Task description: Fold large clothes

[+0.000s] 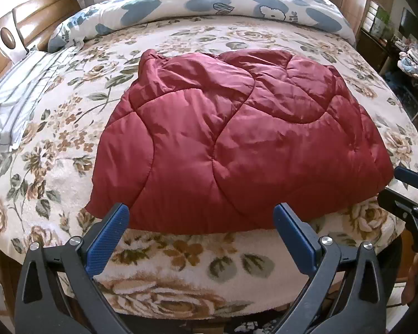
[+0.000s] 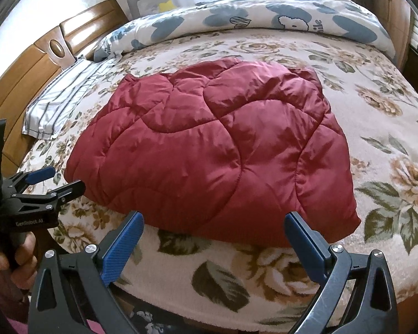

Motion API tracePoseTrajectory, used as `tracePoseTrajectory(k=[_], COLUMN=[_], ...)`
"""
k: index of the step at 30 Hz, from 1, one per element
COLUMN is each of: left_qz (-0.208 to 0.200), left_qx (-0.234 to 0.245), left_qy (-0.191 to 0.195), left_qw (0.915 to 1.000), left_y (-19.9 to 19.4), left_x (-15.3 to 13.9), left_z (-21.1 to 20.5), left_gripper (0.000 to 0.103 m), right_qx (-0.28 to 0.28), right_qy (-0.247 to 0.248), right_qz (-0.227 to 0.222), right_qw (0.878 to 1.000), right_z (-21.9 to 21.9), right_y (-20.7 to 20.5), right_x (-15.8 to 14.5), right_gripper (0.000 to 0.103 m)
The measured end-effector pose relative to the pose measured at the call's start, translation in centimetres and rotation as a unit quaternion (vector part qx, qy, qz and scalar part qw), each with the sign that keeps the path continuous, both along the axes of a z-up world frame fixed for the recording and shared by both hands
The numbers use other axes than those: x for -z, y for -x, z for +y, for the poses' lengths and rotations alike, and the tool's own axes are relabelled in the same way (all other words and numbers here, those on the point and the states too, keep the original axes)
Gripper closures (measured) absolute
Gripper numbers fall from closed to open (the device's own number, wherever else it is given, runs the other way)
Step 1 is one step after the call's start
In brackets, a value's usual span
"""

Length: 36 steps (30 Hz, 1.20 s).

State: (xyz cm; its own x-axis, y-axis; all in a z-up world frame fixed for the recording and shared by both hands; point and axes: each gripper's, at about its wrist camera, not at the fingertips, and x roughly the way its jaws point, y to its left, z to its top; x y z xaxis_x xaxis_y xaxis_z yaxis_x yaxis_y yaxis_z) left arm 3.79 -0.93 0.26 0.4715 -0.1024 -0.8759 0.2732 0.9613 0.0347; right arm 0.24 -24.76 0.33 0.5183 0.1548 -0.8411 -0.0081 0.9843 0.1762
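On the floral blanket (image 1: 55, 150) of the bed lies a folded red quilted jacket (image 1: 231, 144). Near its front edge, the left gripper (image 1: 200, 217) and right gripper (image 2: 213, 226) both hang with jaws spread apart, holding nothing.

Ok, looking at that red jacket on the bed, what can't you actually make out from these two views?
- Red jacket: sleeves, front and fastening hidden in both views, folded under its own quilted top.
- Its far edge in the right wrist view: hidden behind its own bulk.
- Left gripper and right gripper: handles cut off by the bottom edge.
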Motion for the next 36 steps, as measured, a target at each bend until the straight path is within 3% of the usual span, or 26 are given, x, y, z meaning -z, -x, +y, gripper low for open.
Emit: tracePoseTrajectory(k=[36], left_qz=[-0.008], left_qx=[0.007], left_qy=[-0.005], left_qw=[0.9999], left_y=[-0.69], left_x=[-0.25], left_z=[-0.08], left_gripper=[0.0], right_qx=[-0.008], right_qy=[0.005], right_qz=[-0.007], right_qw=[1.0], right_z=[0.31], right_y=[-0.95], right_x=[-0.51], right_gripper=[0.002])
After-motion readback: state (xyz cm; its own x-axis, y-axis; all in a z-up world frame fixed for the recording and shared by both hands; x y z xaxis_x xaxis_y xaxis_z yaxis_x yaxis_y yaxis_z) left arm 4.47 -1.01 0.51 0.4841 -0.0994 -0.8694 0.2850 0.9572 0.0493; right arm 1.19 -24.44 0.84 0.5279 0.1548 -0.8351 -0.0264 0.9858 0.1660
